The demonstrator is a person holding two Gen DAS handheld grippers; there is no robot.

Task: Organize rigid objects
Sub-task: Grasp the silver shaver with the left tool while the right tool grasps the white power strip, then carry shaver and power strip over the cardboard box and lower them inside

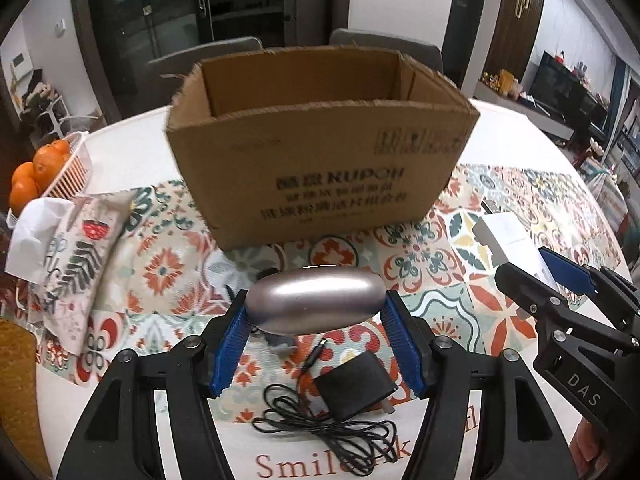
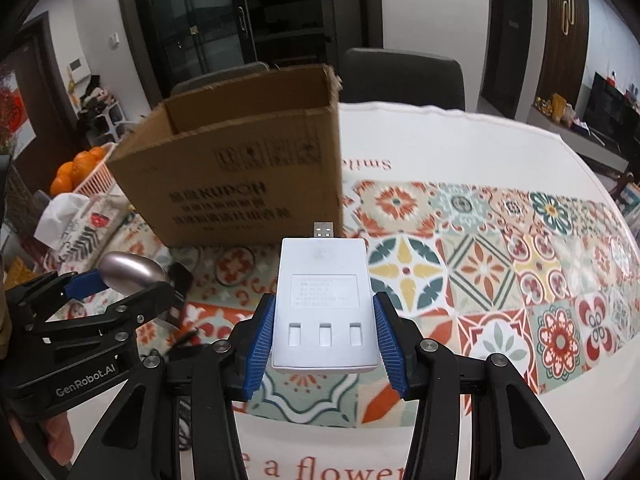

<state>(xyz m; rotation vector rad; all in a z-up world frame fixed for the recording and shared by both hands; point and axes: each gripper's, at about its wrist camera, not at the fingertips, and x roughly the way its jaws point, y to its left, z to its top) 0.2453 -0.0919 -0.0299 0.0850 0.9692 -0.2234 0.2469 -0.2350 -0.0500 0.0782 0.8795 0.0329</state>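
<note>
My left gripper (image 1: 316, 320) is shut on a silver oval case (image 1: 316, 300) and holds it above the patterned tablecloth, in front of an open cardboard box (image 1: 320, 172). My right gripper (image 2: 324, 332) is shut on a white USB battery charger (image 2: 324, 300), its plug pointing at the box (image 2: 240, 184). The left gripper with the case (image 2: 128, 272) shows at the left of the right wrist view. The right gripper (image 1: 560, 280) with the charger (image 1: 508, 240) shows at the right of the left wrist view.
A black power adapter (image 1: 352, 388) with coiled cable (image 1: 320, 428) lies on the table below my left gripper. A patterned tissue pouch (image 1: 76, 264) and a basket of oranges (image 1: 48, 172) sit at the left. Chairs (image 2: 400, 76) stand behind the table.
</note>
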